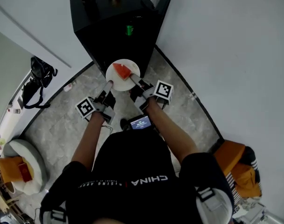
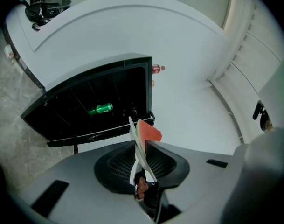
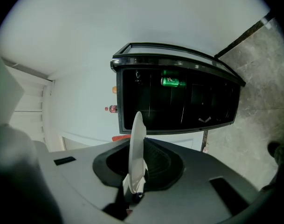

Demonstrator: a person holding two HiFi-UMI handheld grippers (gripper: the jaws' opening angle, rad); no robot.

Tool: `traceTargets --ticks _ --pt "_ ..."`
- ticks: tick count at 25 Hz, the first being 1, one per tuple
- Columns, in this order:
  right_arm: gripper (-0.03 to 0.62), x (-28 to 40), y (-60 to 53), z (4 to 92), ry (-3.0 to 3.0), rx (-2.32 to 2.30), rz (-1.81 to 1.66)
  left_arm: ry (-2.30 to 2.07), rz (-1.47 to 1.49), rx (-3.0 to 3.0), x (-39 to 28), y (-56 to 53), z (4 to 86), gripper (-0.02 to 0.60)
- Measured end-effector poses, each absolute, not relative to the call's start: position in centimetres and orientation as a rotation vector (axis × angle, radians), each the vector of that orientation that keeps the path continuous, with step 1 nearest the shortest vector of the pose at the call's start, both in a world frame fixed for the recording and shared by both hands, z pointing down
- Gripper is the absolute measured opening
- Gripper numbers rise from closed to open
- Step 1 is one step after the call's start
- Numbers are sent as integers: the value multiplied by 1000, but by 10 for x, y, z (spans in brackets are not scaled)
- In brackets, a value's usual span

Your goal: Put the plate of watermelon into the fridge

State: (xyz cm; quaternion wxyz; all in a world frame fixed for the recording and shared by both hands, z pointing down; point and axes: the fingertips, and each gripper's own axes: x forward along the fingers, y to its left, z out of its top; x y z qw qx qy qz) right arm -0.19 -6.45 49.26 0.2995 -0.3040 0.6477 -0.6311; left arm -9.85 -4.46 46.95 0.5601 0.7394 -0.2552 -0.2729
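The left claw is clamped on the left rim of the round white plate. The plate carries 1 red watermelon wedge and hangs in the air just before the black fridge. The right claw pinches its right rim.

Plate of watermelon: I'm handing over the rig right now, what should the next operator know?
Left gripper: fingers shut on the plate at its near-left rim.
Right gripper: fingers shut on its near-right rim.
Plate: held in the air in front of the black fridge, with the watermelon slice on it.
Done: plate picked up and at the fridge.
Left: set it on a shelf, release both.
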Motion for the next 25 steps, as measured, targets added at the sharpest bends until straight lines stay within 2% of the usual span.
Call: traceTargets --ticks 10,25 --pt "51 -4 -65 507 1686 -854 -1698 -584 -605 1717 -102 -48 485 63" --pt "51 31 -113 512 1749 -744 -1793 -703 -654 1702 -62 -85 487 63"
